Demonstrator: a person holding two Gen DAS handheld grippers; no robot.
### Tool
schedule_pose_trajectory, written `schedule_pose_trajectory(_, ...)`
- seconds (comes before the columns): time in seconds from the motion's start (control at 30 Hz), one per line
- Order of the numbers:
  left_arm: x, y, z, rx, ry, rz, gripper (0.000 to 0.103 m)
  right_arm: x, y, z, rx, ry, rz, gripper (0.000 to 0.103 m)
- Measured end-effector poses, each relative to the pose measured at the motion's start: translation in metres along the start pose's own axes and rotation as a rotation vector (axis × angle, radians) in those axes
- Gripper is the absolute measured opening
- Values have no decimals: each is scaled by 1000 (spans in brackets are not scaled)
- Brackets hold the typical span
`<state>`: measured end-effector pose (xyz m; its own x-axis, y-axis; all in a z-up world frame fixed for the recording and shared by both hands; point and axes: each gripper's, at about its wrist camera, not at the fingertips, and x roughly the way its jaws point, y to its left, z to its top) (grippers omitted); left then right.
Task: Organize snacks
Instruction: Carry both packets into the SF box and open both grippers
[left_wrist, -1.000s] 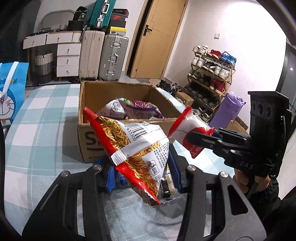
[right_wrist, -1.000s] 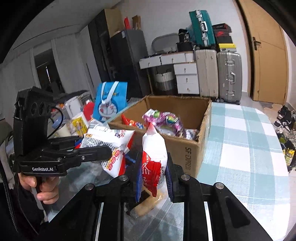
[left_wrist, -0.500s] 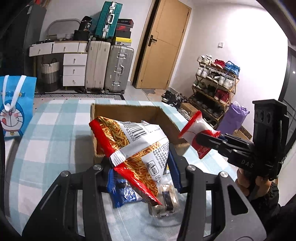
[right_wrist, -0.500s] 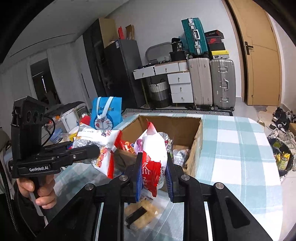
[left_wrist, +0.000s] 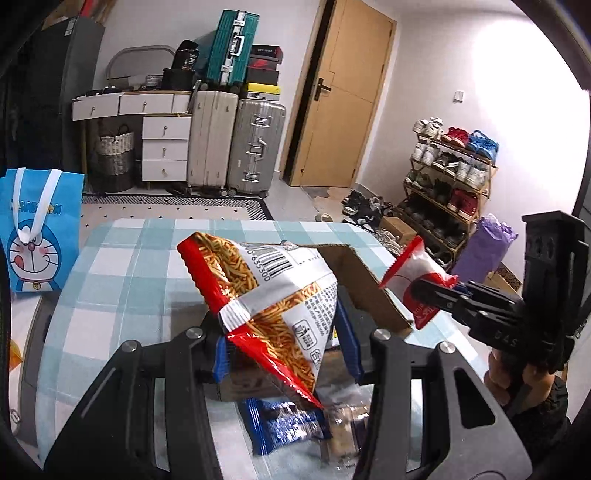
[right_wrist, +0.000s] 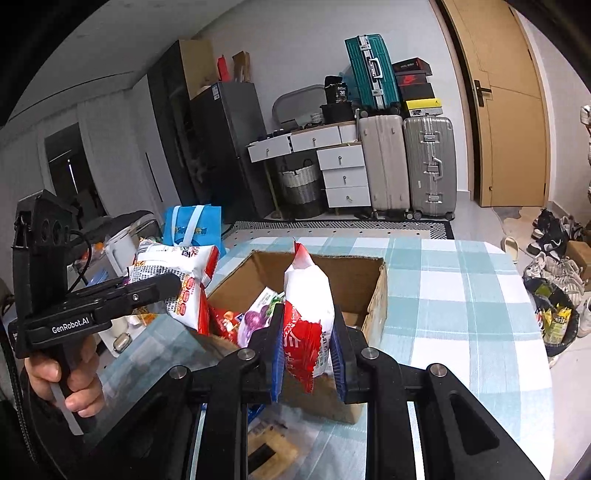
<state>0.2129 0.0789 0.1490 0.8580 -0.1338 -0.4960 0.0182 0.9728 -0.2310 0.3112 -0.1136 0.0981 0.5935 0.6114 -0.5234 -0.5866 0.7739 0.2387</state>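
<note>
Left wrist view looks across the bench (left_wrist: 122, 266), covered in a pale blue and white checked cloth, toward a room with a wooden door (left_wrist: 347, 99), suitcases (left_wrist: 255, 147) and a shoe rack (left_wrist: 450, 173). On the bench stands an open cardboard box (left_wrist: 373, 284), seen in the right wrist view (right_wrist: 354, 273) to contain a purple packet and other snacks. A blue cartoon bag (left_wrist: 37, 229) stands at the bench's left edge. Raised in front of the box, the left gripper (left_wrist: 284, 339) is clamped on a noodle-snack bag (left_wrist: 266, 291), red-edged with a barcode on its white panel, its blue pads pressed against the bag's lower corners; the bag is tilted and clear of the bench. Beside it, the right gripper (left_wrist: 424, 291) pinches a red and white packet (left_wrist: 417, 277) near the box's right-hand corner. From the right wrist view that same packet (right_wrist: 306, 317) stands upright between the narrow blue pads of the right gripper (right_wrist: 308, 354), hanging over the box's near side, while the left gripper (right_wrist: 173, 284), held in a person's hand (right_wrist: 70, 376), carries the noodle-snack bag (right_wrist: 184, 273) just left of the box. Below the left gripper, a blue packet (left_wrist: 284, 421) and a clear-wrapped snack (left_wrist: 343, 428) lie flat on the bench.
</note>
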Motion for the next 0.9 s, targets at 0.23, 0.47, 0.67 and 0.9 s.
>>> schedule_pose_trajectory(0.23, 28, 8, 17, 1, 15, 43, 44, 16, -1, 11, -2, 10, -6, 21)
schedule_pose_trajectory(0.47, 63, 16, 31, -6, 21, 83, 44, 36, -1, 19, 1, 25, -15, 21)
schedule_pose_trajectory(0.67, 96, 29, 33, -5, 40, 106, 44, 54, -4, 23, 7, 41, -15, 21)
schedule_pose_trajectory(0.9, 129, 28, 29, 27, 59, 146, 44, 72, -11, 26, 11, 58, -34, 21)
